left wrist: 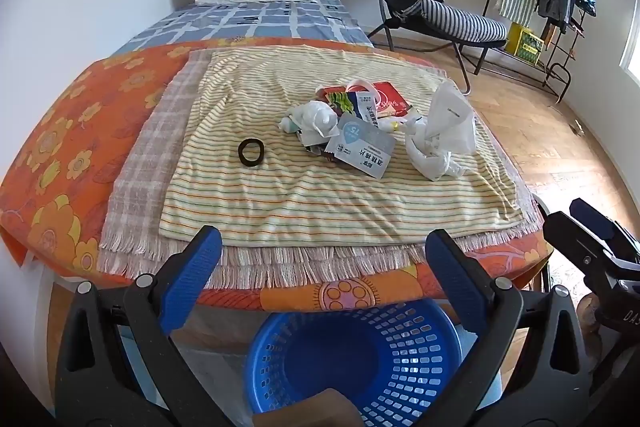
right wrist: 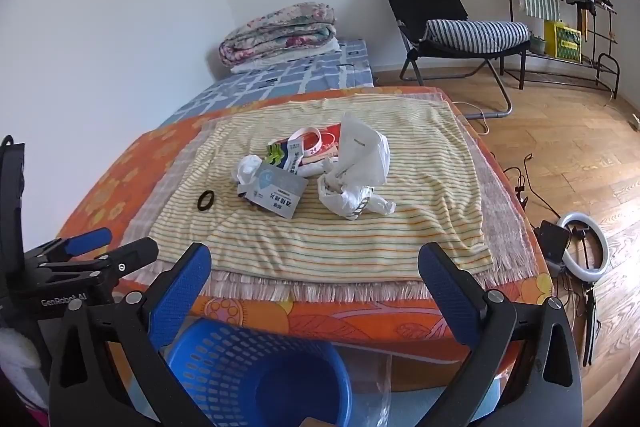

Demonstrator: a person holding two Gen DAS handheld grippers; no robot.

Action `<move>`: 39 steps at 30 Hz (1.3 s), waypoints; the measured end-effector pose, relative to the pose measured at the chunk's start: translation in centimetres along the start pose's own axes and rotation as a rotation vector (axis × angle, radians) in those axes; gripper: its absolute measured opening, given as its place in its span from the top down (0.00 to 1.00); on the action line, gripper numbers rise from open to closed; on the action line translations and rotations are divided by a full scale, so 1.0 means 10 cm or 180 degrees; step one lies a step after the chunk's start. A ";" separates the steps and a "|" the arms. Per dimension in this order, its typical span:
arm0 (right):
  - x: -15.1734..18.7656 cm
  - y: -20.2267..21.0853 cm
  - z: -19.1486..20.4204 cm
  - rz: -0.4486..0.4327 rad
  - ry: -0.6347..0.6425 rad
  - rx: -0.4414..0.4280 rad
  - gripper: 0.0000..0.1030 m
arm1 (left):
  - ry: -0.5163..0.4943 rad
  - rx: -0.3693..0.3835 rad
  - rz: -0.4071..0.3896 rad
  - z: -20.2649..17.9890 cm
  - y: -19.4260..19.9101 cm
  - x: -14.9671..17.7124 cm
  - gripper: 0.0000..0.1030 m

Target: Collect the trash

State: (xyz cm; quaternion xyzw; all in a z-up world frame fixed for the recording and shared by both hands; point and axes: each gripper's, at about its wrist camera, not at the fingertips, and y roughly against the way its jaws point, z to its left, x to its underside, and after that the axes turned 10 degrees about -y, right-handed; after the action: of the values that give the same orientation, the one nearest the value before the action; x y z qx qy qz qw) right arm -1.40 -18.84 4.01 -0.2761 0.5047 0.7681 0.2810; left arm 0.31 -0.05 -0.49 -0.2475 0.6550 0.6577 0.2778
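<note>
both grippers hang back at the near edge of the bed, jaws spread wide and holding nothing: the left gripper (left wrist: pixel 322 259) and the right gripper (right wrist: pixel 316 277). the trash pile (left wrist: pixel 348 123) sits well ahead of both sets of jaws, bunched on the striped towel (left wrist: pixel 280 195), wrappers next to a crumpled white plastic bag (left wrist: pixel 440 135). a black hair tie (left wrist: pixel 251 153) lies apart, ahead and left. the blue basket (left wrist: pixel 352 359) stands below the jaws by the bed's edge, likely so picked pieces drop straight in.
</note>
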 end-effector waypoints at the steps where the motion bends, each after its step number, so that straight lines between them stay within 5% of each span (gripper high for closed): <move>1: 0.01 0.00 0.00 -0.0002 -0.0003 0.0002 0.00 | -0.0001 0.0001 0.0001 0.00 0.00 0.00 0.00; 39: 0.02 -0.05 -0.04 0.0078 -0.0100 -0.0020 0.00 | 0.0049 0.0006 -0.0017 0.06 0.04 0.01 0.00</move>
State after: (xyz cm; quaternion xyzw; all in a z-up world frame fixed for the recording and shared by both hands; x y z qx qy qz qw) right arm -1.10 -19.07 3.44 -0.2587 0.5012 0.7773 0.2785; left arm 0.05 0.59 -0.26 -0.2540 0.6571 0.6544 0.2747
